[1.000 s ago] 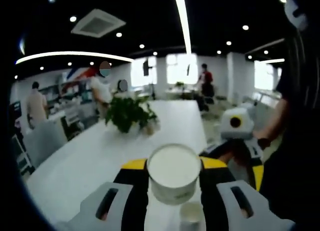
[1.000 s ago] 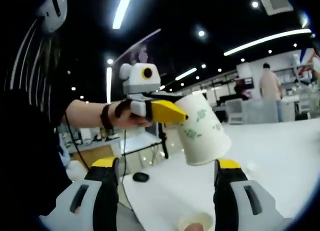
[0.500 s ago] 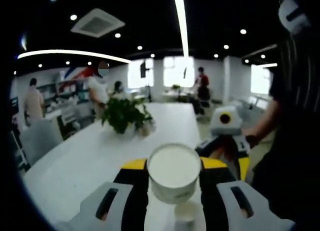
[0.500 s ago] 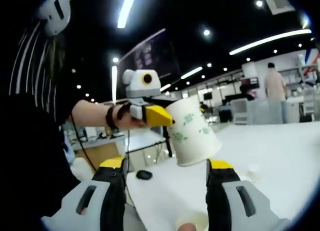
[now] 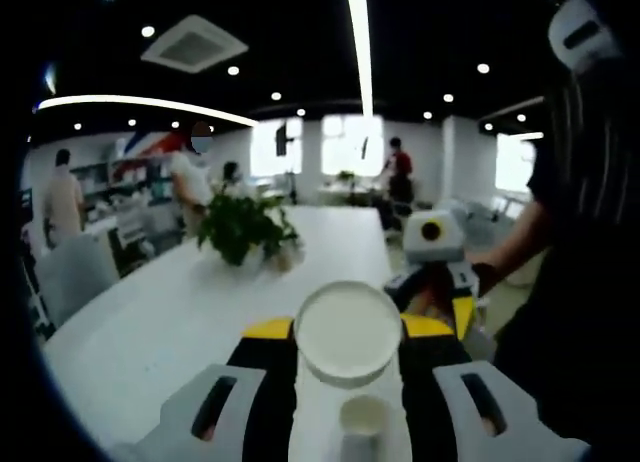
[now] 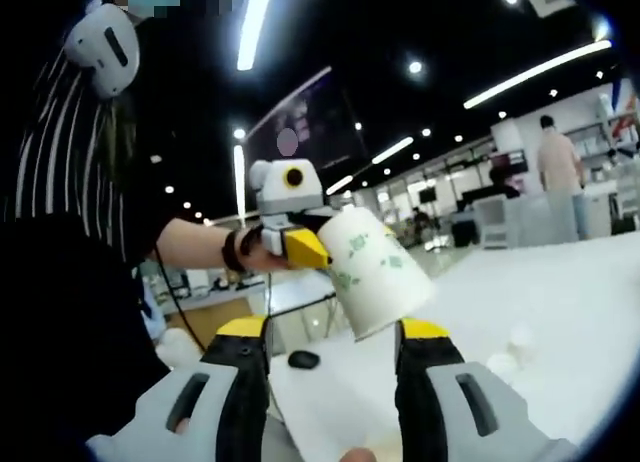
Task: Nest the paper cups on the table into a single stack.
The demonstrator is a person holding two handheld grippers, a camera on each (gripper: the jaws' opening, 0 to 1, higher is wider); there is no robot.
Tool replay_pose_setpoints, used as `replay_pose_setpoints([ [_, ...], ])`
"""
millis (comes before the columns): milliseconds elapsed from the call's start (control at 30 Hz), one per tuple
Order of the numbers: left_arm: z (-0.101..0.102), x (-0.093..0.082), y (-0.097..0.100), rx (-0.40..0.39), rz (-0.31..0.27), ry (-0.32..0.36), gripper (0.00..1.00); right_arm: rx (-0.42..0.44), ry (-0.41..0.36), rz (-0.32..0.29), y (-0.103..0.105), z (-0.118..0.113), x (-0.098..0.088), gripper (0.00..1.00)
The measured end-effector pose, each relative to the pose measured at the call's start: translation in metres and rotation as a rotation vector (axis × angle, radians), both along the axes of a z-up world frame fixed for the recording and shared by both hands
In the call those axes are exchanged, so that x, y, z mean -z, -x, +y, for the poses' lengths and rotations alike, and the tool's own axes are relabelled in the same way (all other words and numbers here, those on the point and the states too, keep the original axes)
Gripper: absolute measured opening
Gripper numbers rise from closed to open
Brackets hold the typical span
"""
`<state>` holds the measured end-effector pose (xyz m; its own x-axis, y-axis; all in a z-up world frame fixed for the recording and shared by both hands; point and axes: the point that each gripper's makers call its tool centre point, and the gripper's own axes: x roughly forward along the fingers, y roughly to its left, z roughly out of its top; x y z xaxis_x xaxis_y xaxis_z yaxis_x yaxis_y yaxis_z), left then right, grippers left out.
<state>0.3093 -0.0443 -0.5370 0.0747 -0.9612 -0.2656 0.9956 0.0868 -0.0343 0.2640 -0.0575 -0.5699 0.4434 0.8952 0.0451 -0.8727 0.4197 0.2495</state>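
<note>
On the long white worktop (image 5: 150, 332) a small white paper cup (image 5: 363, 418) waits. Our left claw (image 5: 348, 377) grips a leaf-printed white paper cup (image 5: 348, 332) (base down); our right claw (image 6: 330, 382) stands wide, empty. A tilted descent could catch rims and topple it.

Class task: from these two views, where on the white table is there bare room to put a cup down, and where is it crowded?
Bare: the wide stretch of table between the potted plant and the left gripper, and the stretch at the right in the right gripper view. Crowded: under the held cup, where a small cup stands and the right gripper comes close.
</note>
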Motion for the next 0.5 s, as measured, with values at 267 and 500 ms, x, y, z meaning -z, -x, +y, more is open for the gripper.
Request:
replay_pose_setpoints([
  [267,-0.001,0.006,0.005,0.021,-0.013,-0.021,0.38,-0.012,-0.039,0.011,-0.002,-0.005,-0.010,0.36],
  [500,0.002,0.008,0.007,0.025,-0.001,-0.016,0.38,-0.012,-0.073,0.013,-0.006,-0.014,-0.023,0.28],
])
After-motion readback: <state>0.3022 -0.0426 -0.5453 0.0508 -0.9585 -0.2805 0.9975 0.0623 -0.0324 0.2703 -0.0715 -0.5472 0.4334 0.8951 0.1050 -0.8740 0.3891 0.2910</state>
